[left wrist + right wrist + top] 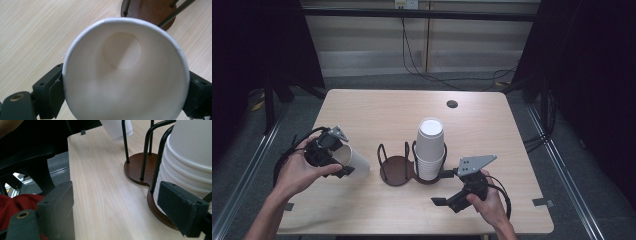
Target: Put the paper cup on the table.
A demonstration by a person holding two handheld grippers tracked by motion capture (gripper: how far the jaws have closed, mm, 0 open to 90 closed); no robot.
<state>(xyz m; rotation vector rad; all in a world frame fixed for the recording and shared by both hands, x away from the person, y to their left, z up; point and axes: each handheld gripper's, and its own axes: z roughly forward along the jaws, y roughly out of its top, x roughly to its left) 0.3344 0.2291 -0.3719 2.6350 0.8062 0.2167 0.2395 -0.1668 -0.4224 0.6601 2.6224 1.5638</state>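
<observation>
A pale wooden table (362, 105) with rounded corners stands on grey carpet, dark curtains hanging on both sides and a light wall panel with trailing cables behind it; a small dark round cap (452, 104) sits in the tabletop near the far edge. At the table's middle is a dark brown two-ring cup holder (396, 167) with black wire uprights: its left ring is bare, its right ring carries a stack of white paper cups (430, 147) standing upside down. The left gripper (337, 157) clamps a single white paper cup (354, 160) by its rim, the cup lying on its side, just left of the holder. The right gripper (443, 187) stands wide apart with nothing between its jaws, one jaw close beside the stack's lower rims.
</observation>
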